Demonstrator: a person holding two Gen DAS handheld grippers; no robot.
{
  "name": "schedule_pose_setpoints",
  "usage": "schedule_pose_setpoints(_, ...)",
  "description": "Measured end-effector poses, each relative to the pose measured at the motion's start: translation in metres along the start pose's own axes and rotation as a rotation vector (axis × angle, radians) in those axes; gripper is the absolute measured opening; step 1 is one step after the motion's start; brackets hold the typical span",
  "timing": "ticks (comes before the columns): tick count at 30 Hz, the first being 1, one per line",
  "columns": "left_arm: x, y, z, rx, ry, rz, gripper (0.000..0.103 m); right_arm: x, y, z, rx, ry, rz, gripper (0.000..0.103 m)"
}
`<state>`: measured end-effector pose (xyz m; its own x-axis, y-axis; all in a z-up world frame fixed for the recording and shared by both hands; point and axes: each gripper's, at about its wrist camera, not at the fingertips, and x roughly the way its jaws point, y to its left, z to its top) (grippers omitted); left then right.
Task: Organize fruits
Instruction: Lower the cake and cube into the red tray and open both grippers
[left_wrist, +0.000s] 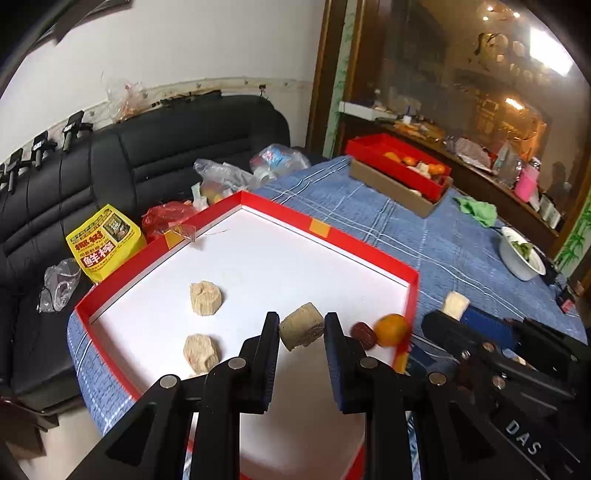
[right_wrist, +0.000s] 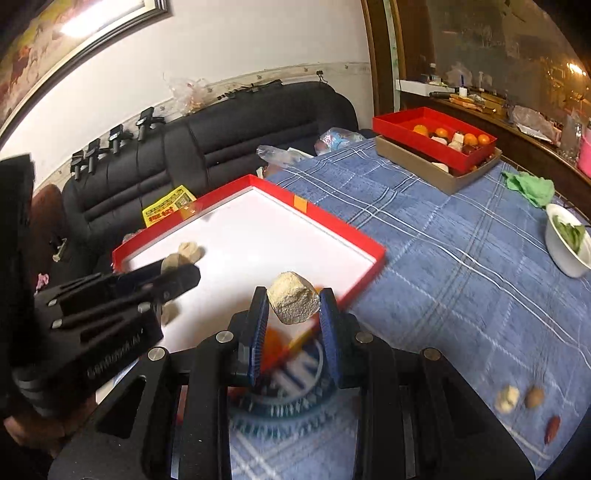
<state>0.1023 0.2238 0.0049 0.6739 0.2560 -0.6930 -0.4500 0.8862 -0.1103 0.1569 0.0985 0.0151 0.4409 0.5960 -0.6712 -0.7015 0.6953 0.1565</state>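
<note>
My left gripper (left_wrist: 301, 325) is shut on a tan cylindrical chunk (left_wrist: 301, 330), held above the white floor of the red-rimmed tray (left_wrist: 332, 232). Two more tan chunks (left_wrist: 205, 298) (left_wrist: 201, 353) lie in the tray, with a dark red date (left_wrist: 364, 335) and an orange (left_wrist: 391, 329) at its right wall. My right gripper (right_wrist: 293, 295) is shut on a pale tan chunk (right_wrist: 293, 302), above the tray's near right corner (right_wrist: 369, 258). The right gripper also shows in the left wrist view (left_wrist: 454, 310), and the left gripper shows in the right wrist view (right_wrist: 177, 269).
A second red tray (right_wrist: 432, 129) with oranges and pale pieces sits on a brown box at the far end of the blue checked cloth (right_wrist: 461, 258). A white bowl (right_wrist: 565, 240), green rag (right_wrist: 528, 186), and loose pieces (right_wrist: 508, 398) (right_wrist: 552, 428) lie right. Black sofa (left_wrist: 166, 147) with bags behind.
</note>
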Motion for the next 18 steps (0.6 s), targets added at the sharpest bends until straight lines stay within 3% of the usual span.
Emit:
schedule_pose_setpoints(8,0.029,0.002,0.012,-0.011,0.037,0.065,0.023,0.05,-0.01,0.02,0.005,0.06,-0.013,0.027)
schedule_pose_setpoints(18,0.05,0.007,0.015,-0.024,0.074,0.114,0.023,0.078,-0.014,0.03,0.016,0.092,-0.017,0.027)
